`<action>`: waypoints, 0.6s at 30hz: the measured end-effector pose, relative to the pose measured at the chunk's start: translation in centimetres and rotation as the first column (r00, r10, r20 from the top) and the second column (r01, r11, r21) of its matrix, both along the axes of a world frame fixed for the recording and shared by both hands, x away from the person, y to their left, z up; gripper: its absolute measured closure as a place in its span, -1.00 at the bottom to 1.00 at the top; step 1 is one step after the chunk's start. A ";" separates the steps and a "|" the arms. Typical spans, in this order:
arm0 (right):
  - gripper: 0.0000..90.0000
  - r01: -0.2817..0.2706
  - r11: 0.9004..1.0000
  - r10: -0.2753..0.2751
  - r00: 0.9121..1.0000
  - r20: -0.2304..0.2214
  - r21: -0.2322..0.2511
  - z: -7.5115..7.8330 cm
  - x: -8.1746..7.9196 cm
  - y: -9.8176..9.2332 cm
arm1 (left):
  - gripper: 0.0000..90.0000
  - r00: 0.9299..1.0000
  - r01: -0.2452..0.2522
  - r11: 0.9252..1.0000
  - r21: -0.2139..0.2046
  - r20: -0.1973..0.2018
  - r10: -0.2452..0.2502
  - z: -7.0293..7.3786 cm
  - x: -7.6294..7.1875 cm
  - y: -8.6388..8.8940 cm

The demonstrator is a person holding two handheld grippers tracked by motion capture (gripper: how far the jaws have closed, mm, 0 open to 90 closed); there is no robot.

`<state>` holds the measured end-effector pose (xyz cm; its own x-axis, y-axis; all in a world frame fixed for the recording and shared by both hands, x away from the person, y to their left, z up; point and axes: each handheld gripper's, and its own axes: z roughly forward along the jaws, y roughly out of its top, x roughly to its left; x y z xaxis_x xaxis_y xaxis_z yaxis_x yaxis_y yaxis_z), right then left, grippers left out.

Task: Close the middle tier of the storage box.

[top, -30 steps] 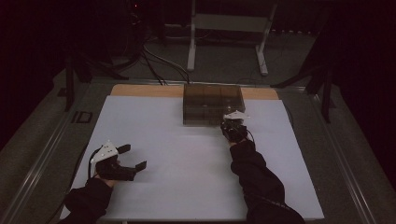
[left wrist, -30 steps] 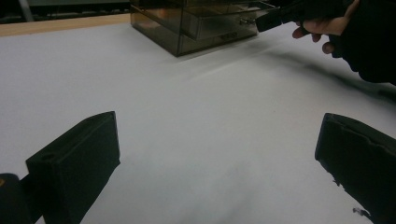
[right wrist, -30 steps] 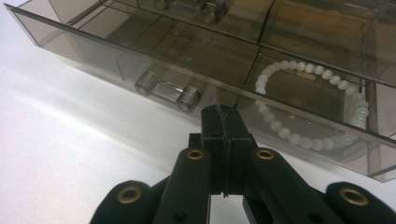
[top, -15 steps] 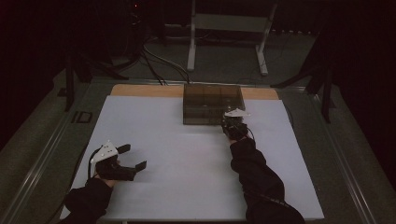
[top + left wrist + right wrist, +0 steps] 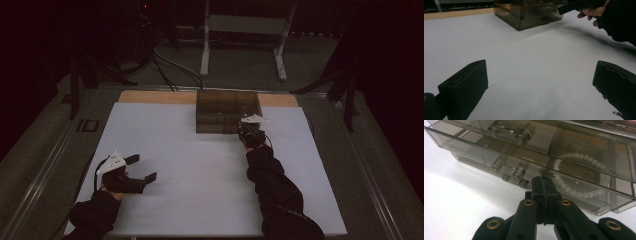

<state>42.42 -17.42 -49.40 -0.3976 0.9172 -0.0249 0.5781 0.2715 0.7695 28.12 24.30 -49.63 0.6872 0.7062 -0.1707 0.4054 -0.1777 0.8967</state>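
What I can't make out

From my seat, the drawer box [image 5: 574,157] runs off the right gripper view's top and right edges. The bead string [image 5: 571,190] blurs behind smoky plastic, partly covered by the shut jaws; whether they touch the drawer front, I can't tell

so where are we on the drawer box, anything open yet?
Nothing looks done: the drawers of the smoky clear drawer box sit flush, and the white bead bracelet lies inside one. In hand: the right gripper, jaws shut with nothing between them, is up against the box's lower front by a drawer handle. The left gripper rests open on the white mat. Left: likely opening a drawer.
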 end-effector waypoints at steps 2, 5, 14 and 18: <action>1.00 0.004 1.000 -0.004 1.000 -0.002 -0.002 0.0 0.1 0.0 | -0.97 1.000 0.001 1.000 -0.001 0.000 -0.001 0.0 0.0 0.0; 1.00 0.005 1.000 -0.005 1.000 -0.003 -0.006 -0.1 0.3 -0.1 | -0.97 1.000 0.002 1.000 0.000 0.000 -0.002 0.0 0.0 0.0; 1.00 0.011 1.000 -0.011 1.000 -0.003 -0.009 -0.1 0.6 -0.1 | -0.97 1.000 0.001 1.000 0.002 0.001 -0.001 0.0 0.0 0.0; 1.00 0.015 1.000 -0.015 1.000 -0.007 -0.013 -0.1 0.8 -0.1 | -0.97 1.000 -0.001 1.000 0.000 0.000 0.001 0.0 0.0 0.0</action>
